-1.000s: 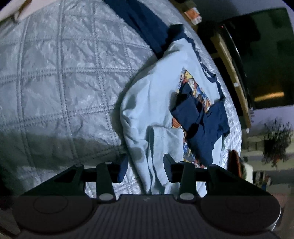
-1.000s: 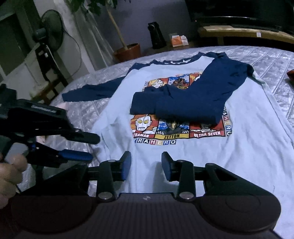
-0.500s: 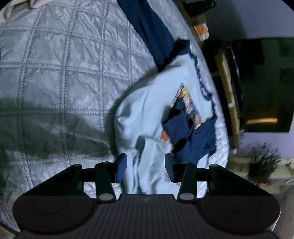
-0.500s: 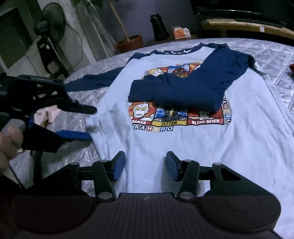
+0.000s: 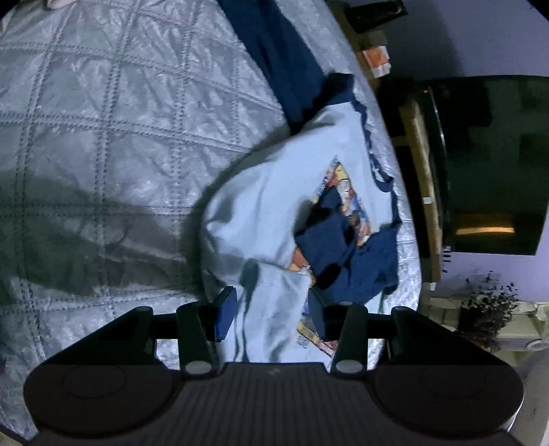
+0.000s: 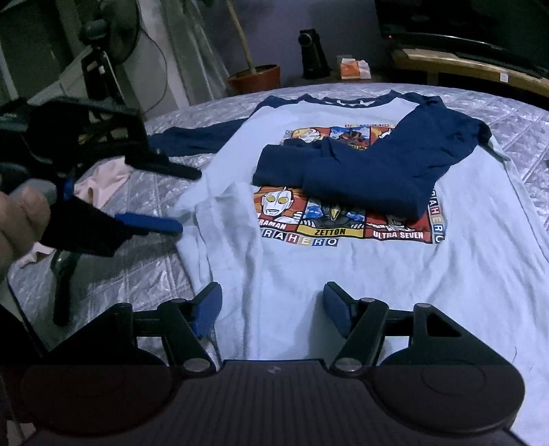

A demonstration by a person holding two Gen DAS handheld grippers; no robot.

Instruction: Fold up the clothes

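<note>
A light blue raglan shirt (image 6: 377, 274) with navy sleeves and a cartoon print lies face up on the quilted bed. Its right navy sleeve (image 6: 370, 171) is folded across the chest. Its left navy sleeve (image 6: 192, 140) lies spread out on the quilt. My right gripper (image 6: 272, 308) is open over the shirt's hem. My left gripper (image 6: 185, 202) is open, its jaws one above the other around the bunched left side edge of the shirt. In the left wrist view the gripper (image 5: 272, 312) straddles a fold of the shirt (image 5: 274, 212).
A silver quilted bedspread (image 5: 103, 137) covers the bed. A pink garment (image 6: 103, 178) lies at the left. A fan (image 6: 103, 31), a potted plant (image 6: 255, 77), a speaker (image 6: 312, 51) and a wooden TV stand (image 6: 480, 68) stand beyond the bed.
My left gripper has moved in onto the shirt's left side edge, which has bunched up. Both grippers have opened a little wider. My right gripper has moved closer to the hem.
</note>
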